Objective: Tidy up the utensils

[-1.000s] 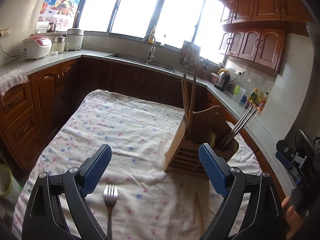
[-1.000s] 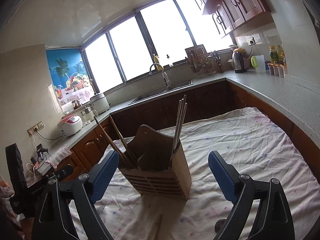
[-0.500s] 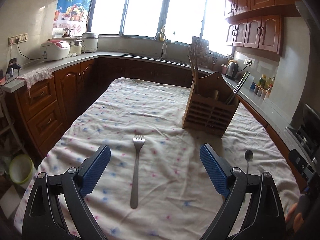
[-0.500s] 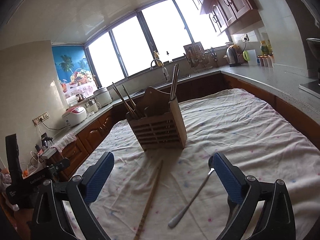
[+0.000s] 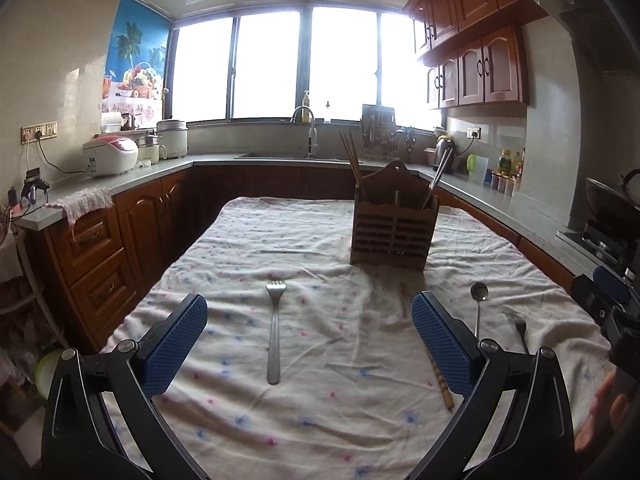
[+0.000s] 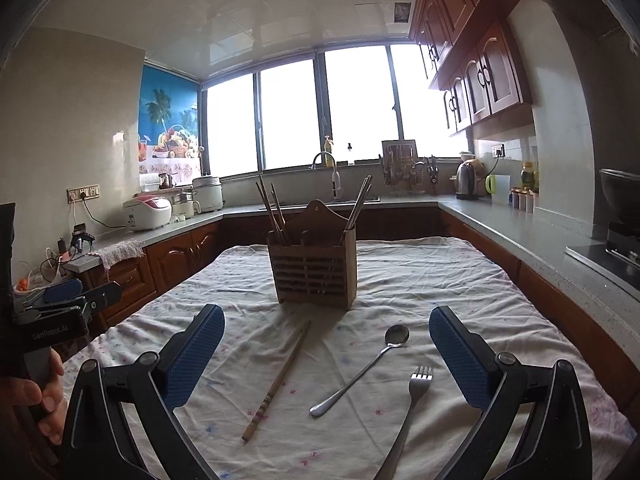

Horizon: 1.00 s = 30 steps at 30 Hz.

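Both your left tool and right tool have backed off, jaws just widened and empty; holder at twelve o'clock has chopsticks, while forks, spoon and chopstick await on the bench.

Second fork handle cut off by the right wrist view's bottom edge, chopstick middle hidden behind the left gripper's right finger, holder compartments' contents unclear.
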### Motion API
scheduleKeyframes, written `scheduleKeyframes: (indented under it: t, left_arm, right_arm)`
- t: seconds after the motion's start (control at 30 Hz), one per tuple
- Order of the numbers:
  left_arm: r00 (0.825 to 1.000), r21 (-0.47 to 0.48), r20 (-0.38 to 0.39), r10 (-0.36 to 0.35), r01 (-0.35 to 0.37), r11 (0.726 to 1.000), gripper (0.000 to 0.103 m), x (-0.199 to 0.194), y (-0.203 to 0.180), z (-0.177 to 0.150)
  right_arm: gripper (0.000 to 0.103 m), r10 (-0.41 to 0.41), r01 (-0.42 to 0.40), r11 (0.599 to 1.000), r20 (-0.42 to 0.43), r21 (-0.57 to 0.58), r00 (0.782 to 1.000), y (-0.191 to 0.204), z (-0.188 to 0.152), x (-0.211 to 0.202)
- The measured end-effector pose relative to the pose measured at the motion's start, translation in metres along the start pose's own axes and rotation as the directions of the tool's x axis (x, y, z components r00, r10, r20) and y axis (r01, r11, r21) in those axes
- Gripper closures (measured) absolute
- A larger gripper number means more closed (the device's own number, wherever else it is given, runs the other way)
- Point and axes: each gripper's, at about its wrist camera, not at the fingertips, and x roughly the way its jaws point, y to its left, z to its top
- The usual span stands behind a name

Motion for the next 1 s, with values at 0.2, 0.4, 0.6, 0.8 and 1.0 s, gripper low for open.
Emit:
scheduleKeyframes:
  t: [0.2,0.4,0.6,0.8,1.0]
  left_arm:
    - [1.000,0.020,-0.023,0.003,-0.003,1.000,0.000,0.001,-0.006,-0.028]
    - [0.999,0.017,-0.030,0.027,-0.027,1.000,0.000,0.001,-0.004,-0.037]
    - [0.999,0.029,-0.034,0.032,-0.031,0.999,0.000,-0.001,-0.005,-0.036]
    - [0.998,0.044,-0.030,0.049,-0.047,0.998,0.000,-0.006,-0.008,-0.031]
    - [0.998,0.048,-0.029,0.054,-0.052,0.997,0.000,-0.009,-0.010,-0.027]
  right_arm:
    - [0.000,-0.019,0.019,1.000,-0.028,0.016,0.999,-0.003,-0.028,0.001]
    - [0.000,-0.018,0.018,1.000,-0.016,0.025,1.000,-0.001,-0.039,-0.005]
    - [0.000,-0.010,0.010,1.000,0.001,0.023,1.000,-0.001,-0.040,-0.009]
    - [0.000,-0.008,0.008,1.000,0.017,0.020,1.000,0.000,-0.037,-0.014]
    - [0.000,-0.002,0.002,1.000,0.013,0.026,1.000,-0.001,-0.036,-0.015]
